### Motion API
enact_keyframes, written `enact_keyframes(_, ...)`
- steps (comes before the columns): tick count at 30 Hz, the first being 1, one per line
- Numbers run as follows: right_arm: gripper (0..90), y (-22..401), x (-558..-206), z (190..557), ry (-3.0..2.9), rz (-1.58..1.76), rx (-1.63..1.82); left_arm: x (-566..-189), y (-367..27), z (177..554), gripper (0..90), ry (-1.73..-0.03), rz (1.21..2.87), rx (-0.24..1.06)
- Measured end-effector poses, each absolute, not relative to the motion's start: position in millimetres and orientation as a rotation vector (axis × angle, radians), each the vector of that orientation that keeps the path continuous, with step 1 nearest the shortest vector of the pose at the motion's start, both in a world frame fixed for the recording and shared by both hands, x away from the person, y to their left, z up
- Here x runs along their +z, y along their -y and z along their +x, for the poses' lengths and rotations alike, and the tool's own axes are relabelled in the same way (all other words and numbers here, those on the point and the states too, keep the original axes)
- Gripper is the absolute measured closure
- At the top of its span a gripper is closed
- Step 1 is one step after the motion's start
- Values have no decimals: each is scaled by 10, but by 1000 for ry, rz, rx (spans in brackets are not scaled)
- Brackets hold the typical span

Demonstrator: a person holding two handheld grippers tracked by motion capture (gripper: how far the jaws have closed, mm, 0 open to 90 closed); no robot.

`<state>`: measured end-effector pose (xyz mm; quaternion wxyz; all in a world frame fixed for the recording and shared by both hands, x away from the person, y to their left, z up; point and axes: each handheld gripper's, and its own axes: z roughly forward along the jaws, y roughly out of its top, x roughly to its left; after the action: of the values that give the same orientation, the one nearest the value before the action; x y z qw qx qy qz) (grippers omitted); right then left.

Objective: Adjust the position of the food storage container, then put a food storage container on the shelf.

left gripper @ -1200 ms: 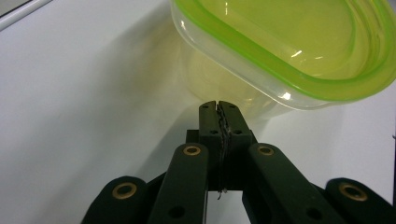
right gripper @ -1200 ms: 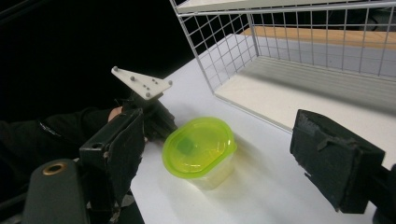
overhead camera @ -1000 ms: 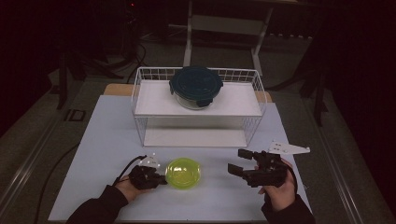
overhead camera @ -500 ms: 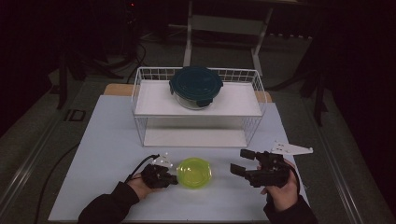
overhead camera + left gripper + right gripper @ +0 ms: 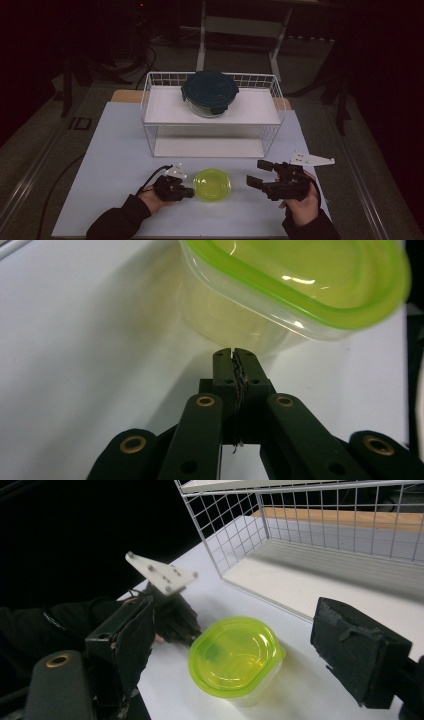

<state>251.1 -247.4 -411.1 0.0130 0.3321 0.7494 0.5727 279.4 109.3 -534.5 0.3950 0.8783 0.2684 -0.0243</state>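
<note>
A clear tub with a lime-green lid (image 5: 212, 184) stands on the white table near its front edge. My left gripper (image 5: 190, 192) lies low on the table at the tub's left, and its jaws are shut with nothing between them. In the left gripper view the closed tips (image 5: 234, 354) sit right at the tub's lower wall (image 5: 235, 315); contact is unclear. My right gripper (image 5: 255, 173) stands open to the tub's right, a short gap away. In the right gripper view the tub (image 5: 232, 655) sits between the spread jaws, untouched, with the left gripper (image 5: 192, 630) behind it.
A white wire rack (image 5: 150, 130) with two white shelves stands across the back of the table. A round glass container with a dark blue lid (image 5: 210, 92) sits on its top shelf. The table edges lie close behind both hands.
The left gripper has slid to the right along the table, and the green-lidded tub has shifted right ahead of it. The right gripper has held its place.
</note>
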Motion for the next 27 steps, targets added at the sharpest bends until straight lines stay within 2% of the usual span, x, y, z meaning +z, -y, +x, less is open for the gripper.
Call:
enact_keyframes(1, 185, 2476, -4111, 2513, -2334, 1034, 1784, -5313, -1137, 2790, 874, -694, 2218, -53)
enact_keyframes(4, 187, 2477, -4111, 2518, -2331, 1025, 1778, -5180, -1272, 2766, 763, -731, 2167, -38)
enact_keyframes(6, 186, 2473, -4110, 2516, -2331, 1020, 1775, -5067, -1352, 2739, 624, -746, 2132, -31)
enact_keyframes(8, 186, 2467, -4113, 2518, -2330, 1010, 1767, -4936, -1413, 2690, 533, -748, 2096, -1)
enact_keyframes(10, 185, 2464, -4113, 2518, -2325, 999, 1767, -4801, -1456, 2636, 377, -755, 2051, 15)
enact_keyframes(11, 185, 2461, -4111, 2519, -2323, 991, 1767, -4739, -1476, 2612, 338, -752, 2028, 11)
enact_keyframes(13, 182, 2452, -4105, 2517, -2319, 971, 1761, -4627, -1498, 2573, 173, -757, 2002, 7)
enact_keyframes(17, 168, 2418, -4080, 2513, -2317, 947, 1736, -4411, -1508, 2512, 91, -750, 1930, 26)
enact_keyframes(19, 161, 2398, -4076, 2525, -2317, 955, 1732, -4338, -1486, 2505, 4, -750, 1923, 24)
enact_keyframes(27, 136, 2297, -4178, 2667, -2374, 1027, 1672, -4283, -1330, 2602, 0, -822, 1888, -38)
